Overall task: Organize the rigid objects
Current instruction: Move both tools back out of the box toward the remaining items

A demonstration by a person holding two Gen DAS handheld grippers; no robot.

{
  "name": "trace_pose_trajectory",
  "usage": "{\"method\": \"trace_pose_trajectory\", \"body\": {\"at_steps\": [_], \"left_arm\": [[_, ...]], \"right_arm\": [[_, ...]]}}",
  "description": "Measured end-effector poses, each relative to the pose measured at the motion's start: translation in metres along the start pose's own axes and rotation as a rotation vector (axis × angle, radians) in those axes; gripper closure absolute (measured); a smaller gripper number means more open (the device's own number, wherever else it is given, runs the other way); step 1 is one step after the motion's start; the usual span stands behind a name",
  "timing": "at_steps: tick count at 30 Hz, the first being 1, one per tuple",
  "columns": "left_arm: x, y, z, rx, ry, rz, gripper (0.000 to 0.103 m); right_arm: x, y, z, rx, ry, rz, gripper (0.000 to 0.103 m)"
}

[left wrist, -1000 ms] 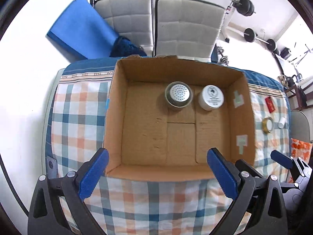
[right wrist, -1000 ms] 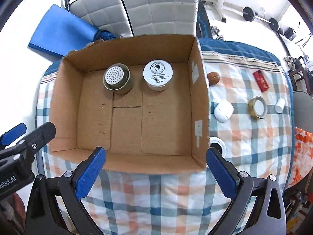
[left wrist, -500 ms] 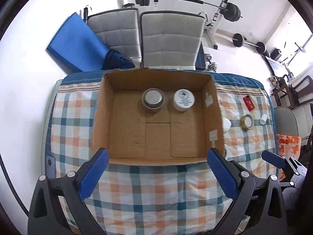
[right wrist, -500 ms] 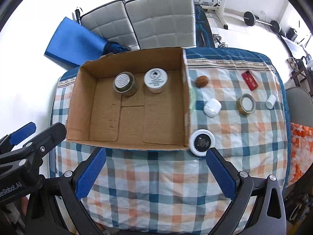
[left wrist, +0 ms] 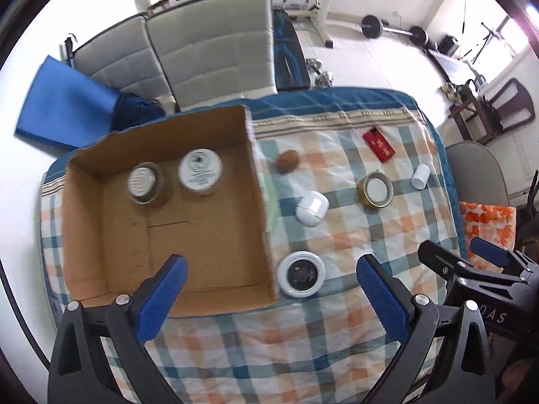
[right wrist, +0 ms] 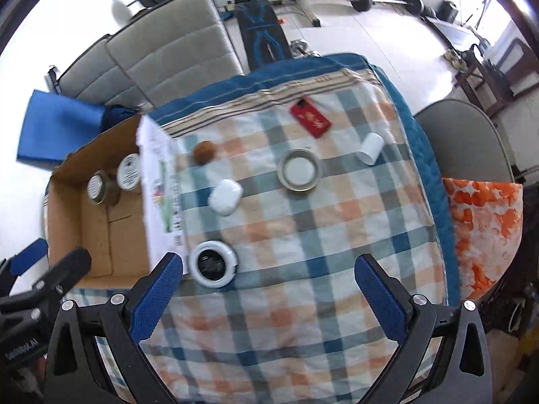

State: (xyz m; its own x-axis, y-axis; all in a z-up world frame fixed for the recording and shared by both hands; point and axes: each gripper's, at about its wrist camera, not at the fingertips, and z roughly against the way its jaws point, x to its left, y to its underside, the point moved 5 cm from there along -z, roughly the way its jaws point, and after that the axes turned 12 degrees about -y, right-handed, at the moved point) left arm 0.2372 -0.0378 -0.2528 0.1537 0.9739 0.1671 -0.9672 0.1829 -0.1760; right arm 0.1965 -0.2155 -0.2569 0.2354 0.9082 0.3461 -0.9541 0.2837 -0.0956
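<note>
I hold both the left gripper (left wrist: pixel 269 289) and the right gripper (right wrist: pixel 269 286) spread wide and empty. Two jars (left wrist: pixel 200 171) sit inside the cardboard box (left wrist: pixel 101 235); six items, including the black-and-white disc (right wrist: pixel 213 264), remain on the checked cloth (right wrist: pixel 303 229).

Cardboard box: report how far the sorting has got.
Done: two jars, a perforated-lid jar and a white-lid jar, stand in the cardboard box.
In hand: nothing; the left hand-held gripper and right hand-held gripper are open.
Left: six items on the checked cloth, nearest the black-and-white round tin.
</note>
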Motion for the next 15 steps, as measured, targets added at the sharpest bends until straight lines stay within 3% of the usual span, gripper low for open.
{"method": "trace_pose_trajectory", "body": {"at_steps": [7,15], "left_arm": [[-0.048,-0.034,-0.059,0.071,-0.040,0.018,0.000],[-0.063,-0.060,-0.110,0.137,-0.104,-0.005,0.000]], "right_arm": [[-0.053,-0.046,-0.066,0.063,0.016,-0.043,0.000],[-0.073,-0.077,-0.161,0.201,-0.020,-0.071,0.008]]}}
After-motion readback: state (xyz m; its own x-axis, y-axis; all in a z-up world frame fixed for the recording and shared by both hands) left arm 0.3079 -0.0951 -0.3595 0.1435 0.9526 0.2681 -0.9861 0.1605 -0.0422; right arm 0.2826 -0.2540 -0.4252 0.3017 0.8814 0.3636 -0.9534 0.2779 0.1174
